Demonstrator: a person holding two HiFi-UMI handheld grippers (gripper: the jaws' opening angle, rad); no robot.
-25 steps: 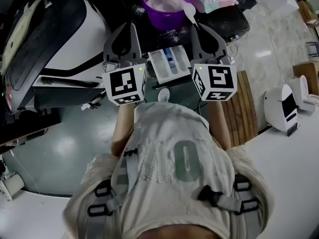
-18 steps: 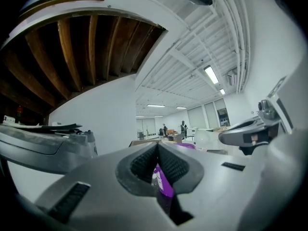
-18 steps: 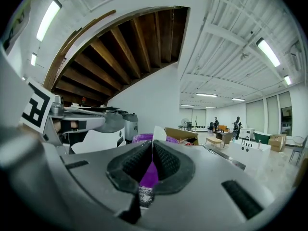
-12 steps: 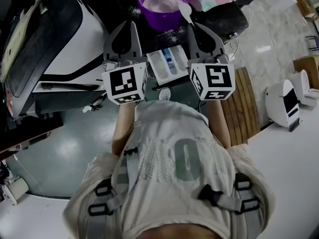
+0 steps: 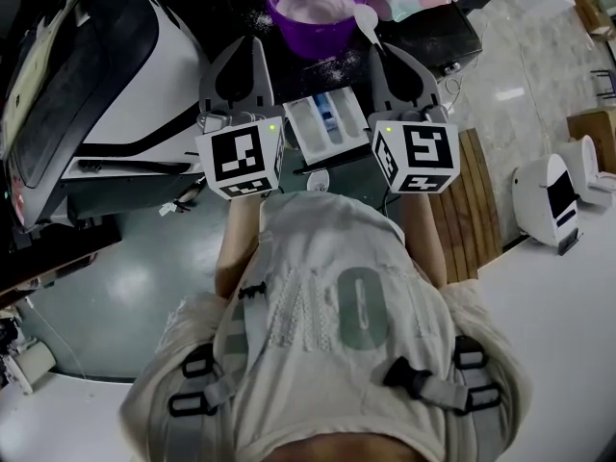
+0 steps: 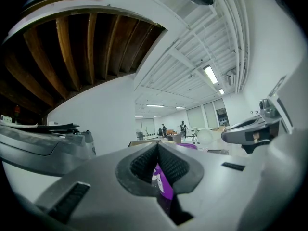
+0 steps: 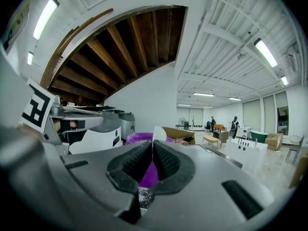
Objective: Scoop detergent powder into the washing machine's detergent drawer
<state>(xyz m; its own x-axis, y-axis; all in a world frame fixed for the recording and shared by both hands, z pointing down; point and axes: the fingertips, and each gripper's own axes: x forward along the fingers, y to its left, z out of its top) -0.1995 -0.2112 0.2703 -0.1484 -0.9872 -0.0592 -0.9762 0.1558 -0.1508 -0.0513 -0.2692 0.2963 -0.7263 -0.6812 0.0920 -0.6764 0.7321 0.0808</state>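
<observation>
We are in a big open hall, maybe a lab. Ceiling lights point(image 7: 263, 52), wooden beams point(image 7: 126, 46) and a washing machine point(image 5: 135, 85) show it.

Open drawer point(image 5: 322, 121) clear above, purple bowl point(image 5: 318, 37) beyond (spoon point(image 5: 366, 19) at rim)

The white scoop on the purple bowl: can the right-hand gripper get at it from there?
Probably yes. The scoop leans on the purple bowl just ahead of the right gripper, nothing between them. Its jaws are together, so they must open first.
</observation>
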